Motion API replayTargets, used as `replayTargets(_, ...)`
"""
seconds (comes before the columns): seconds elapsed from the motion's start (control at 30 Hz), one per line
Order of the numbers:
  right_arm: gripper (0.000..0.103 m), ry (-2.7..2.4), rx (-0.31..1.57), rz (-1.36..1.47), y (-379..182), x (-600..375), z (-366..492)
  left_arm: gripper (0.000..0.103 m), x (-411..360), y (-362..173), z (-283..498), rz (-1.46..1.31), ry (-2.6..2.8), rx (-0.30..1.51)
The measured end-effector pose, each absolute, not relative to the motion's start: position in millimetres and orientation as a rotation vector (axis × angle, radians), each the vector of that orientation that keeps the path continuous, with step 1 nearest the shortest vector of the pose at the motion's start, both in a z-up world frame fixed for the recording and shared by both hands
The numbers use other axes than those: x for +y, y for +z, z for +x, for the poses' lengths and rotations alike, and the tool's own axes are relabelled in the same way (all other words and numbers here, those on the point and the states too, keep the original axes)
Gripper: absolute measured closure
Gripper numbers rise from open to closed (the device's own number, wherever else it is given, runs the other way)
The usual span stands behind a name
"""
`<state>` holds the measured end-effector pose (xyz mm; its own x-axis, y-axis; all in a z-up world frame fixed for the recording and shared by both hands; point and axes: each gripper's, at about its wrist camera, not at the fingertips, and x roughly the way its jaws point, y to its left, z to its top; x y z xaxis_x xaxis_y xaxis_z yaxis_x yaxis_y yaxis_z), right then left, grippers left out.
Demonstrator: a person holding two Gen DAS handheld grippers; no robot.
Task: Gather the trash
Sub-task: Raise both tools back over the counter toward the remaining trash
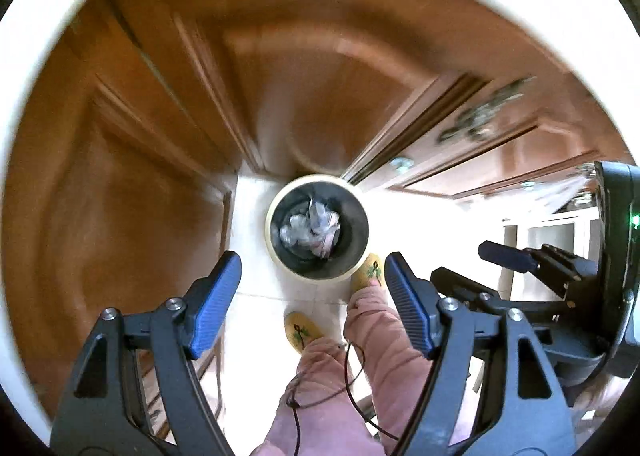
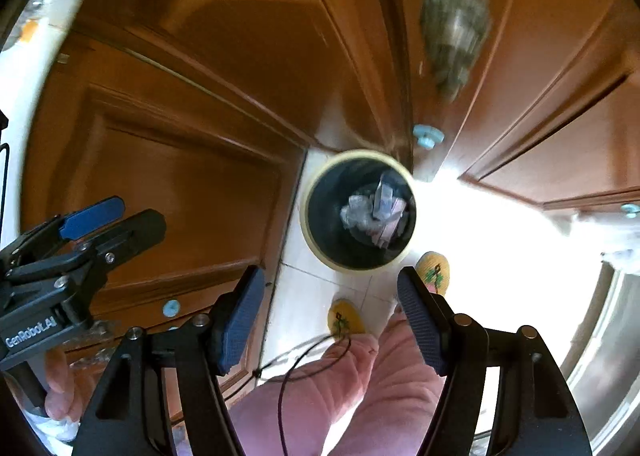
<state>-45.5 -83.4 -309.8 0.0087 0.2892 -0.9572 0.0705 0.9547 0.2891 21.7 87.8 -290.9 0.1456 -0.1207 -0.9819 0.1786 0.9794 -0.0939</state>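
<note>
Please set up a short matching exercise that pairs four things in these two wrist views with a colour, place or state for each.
Column one:
1. trash bin
2. crumpled trash
3. slippers
4. left gripper

Column two:
A. yellow, on the person's feet
B. open, with nothing between its fingers
C. lies at the bottom of the dark bin
D. stands on the pale floor by the wooden cabinets

Pairs: 1-D, 2-C, 3-A, 4-B

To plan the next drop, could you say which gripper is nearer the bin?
Probably the right gripper, marginally; it and the left gripper hang open, side by side, high above the bin.
</note>
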Motion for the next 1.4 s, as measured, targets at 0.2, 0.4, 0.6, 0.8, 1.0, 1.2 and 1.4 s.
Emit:
replayTargets(0.2, 0.033, 0.17, 1.434, 0.256, -220, -84, -51, 0.031, 85, -201, 14, 0.06, -0.239, 1.297)
replayTargets(0.4, 0.033, 0.152, 1.284, 0.242, -133, -87, -57, 0.031, 89, -122, 10, 0.048, -0.256, 1.17)
replayTargets(0.6, 0.033, 0.119, 1.139, 0.224, -60, -90, -48, 0.031, 85, -49, 12, 0.055, -0.279, 1.031)
replayTargets(0.8, 0.033, 0.077, 1.04, 0.214, 5, -99, -29, 0.031, 73, 4, 23, 0.093, -0.295, 0.909)
replayTargets(1.0, 0.033, 0.07, 0.991, 0.213, 61, -121, 9, 0.031, 55, 42, 48, 0.121, -0.294, 0.836)
replayTargets(1.2, 0.033, 0.111, 0.975, 0.22, 99, -157, 81, 0.031, 22, 64, 105, 0.146, -0.271, 0.814)
replayTargets(1.4, 0.03, 0.189, 0.975, 0.201, 105, -197, 183, 0.031, -10, 54, 194, 0.079, -0.236, 0.88)
